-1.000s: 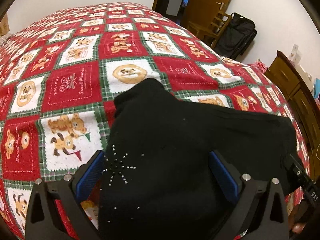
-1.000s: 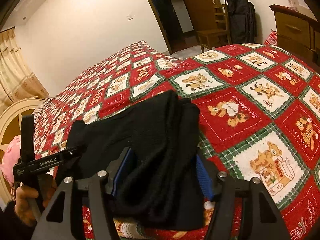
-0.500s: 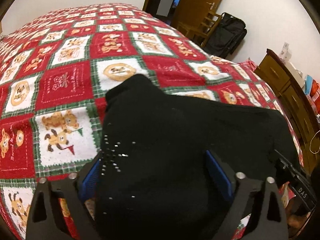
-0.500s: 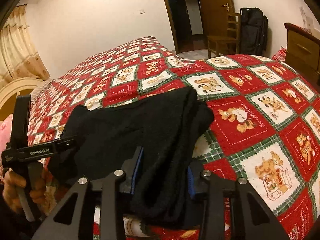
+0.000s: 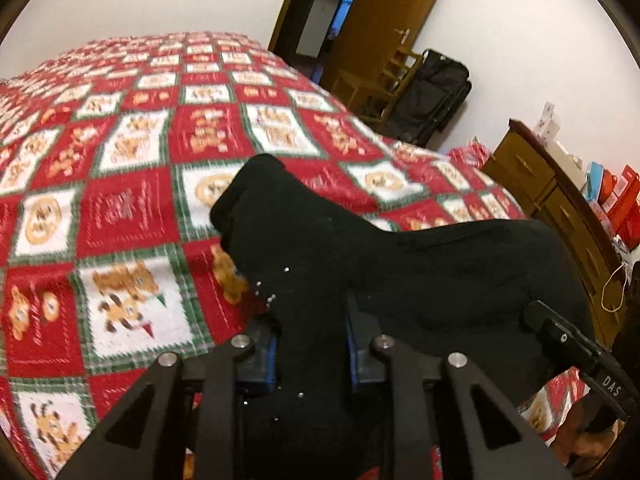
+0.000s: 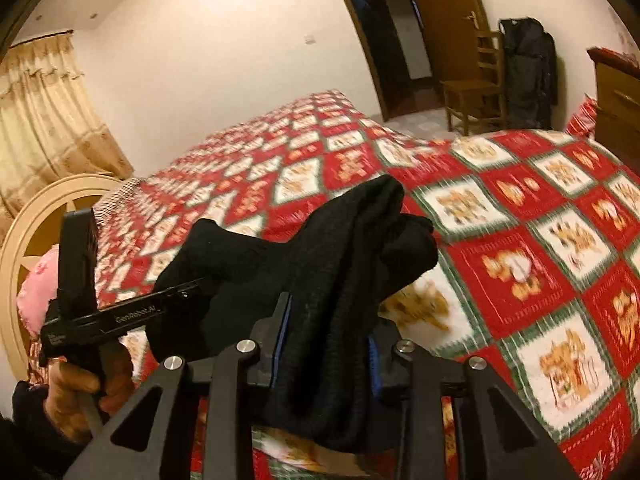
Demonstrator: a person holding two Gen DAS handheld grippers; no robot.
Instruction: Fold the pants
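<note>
On my left, the left gripper point(image 5: 310, 344) had its two blue-padded fingers point(image 5: 272, 354) pinched in tight on a bunched fold of the black pants point(image 5: 400, 272), cloth filling the narrow gap between them. A scatter of small silver studs point(image 5: 266, 294) showed on the fabric just above the pads. From that view the pants rose off the red, white and green bear-patterned quilt point(image 5: 132, 216) and stretched away to my right, where the end of the other tool point(image 5: 580, 356) met the cloth.

Moving right, the right wrist view showed the left gripper's body point(image 6: 116, 316) held in a bare hand point(image 6: 80, 392), low at the left edge, with the pants point(image 6: 320, 272) hanging as a thick band between the two tools, lifted off the quilt point(image 6: 520, 248). The right gripper point(image 6: 326, 344) was likewise drawn nearly closed, its blue pads point(image 6: 282, 332) clamping a doubled, ribbed bundle of the same garment, whose loose end drooped below the fingers.

Beyond the bed stood a wooden chair point(image 6: 476, 88), a black bag point(image 6: 528, 72) and a wooden dresser point(image 6: 616, 92) at the far right.
</note>
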